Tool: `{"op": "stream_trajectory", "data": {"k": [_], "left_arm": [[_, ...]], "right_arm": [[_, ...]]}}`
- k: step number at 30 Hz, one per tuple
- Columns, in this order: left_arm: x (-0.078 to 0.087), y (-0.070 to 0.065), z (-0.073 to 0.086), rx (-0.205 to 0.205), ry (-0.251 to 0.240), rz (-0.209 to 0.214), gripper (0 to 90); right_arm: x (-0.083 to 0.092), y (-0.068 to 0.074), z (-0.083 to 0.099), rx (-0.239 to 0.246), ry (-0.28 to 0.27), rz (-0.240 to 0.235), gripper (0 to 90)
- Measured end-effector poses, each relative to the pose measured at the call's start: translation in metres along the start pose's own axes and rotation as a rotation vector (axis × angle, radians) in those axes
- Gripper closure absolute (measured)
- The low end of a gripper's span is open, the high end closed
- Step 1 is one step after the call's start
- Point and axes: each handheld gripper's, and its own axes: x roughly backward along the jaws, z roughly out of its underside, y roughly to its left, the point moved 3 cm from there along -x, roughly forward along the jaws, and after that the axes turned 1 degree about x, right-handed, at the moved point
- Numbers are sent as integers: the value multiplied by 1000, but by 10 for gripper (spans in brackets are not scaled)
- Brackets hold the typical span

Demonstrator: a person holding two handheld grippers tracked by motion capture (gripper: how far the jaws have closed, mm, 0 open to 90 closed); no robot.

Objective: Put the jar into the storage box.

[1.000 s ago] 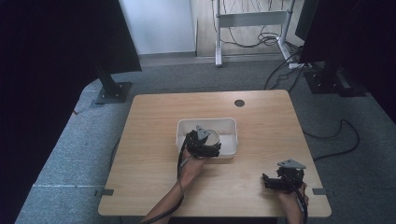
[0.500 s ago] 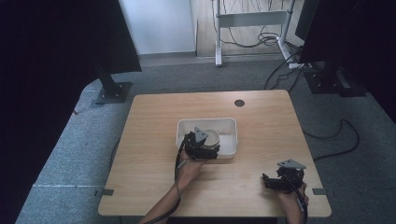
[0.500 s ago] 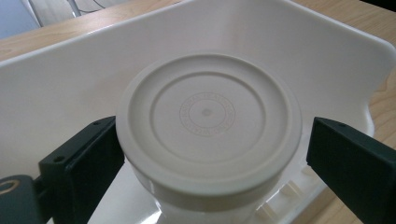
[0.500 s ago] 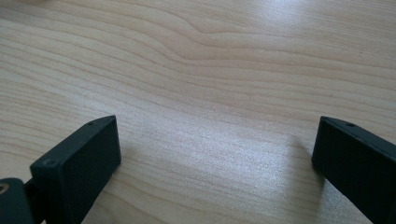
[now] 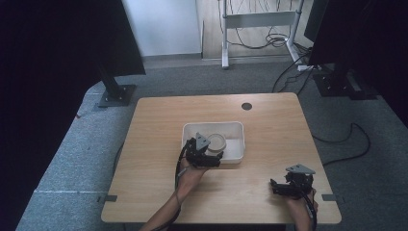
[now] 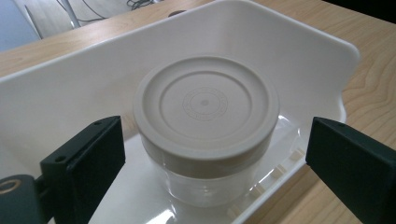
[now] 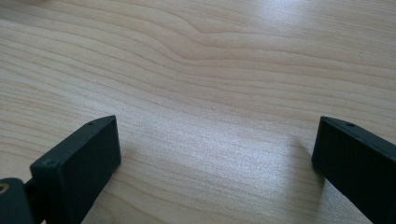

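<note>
Left gripper view: a lidded jar [image 6: 205,126] is seen standing inside the white tray [image 6: 322,60], between the spread fingers [image 6: 84,163] of the left gripper [image 5: 204,154], untouched. Over the bare counter [image 7: 210,70], the right gripper [image 5: 288,185] is held with fingers spread.

Clear jar [image 6: 205,140] with a cream lid [image 6: 205,105], closed and upright, sits inside the white bin [image 5: 235,129] near the table's [image 5: 154,144] middle, toward its left end.
</note>
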Motion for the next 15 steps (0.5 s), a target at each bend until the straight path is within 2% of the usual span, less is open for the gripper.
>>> {"op": "stream_trajectory", "data": {"k": [7,10,15], "left_arm": [[11,-1,-1,-4,-20,48,46],[15,-1,0,-21,-22,51,47],[24,2,3,-28,-23,57,48]], "right_arm": [[0,0,0,0,0,0,6],[0,0,0,0,0,0,6],[0,0,0,0,0,0,6]]}}
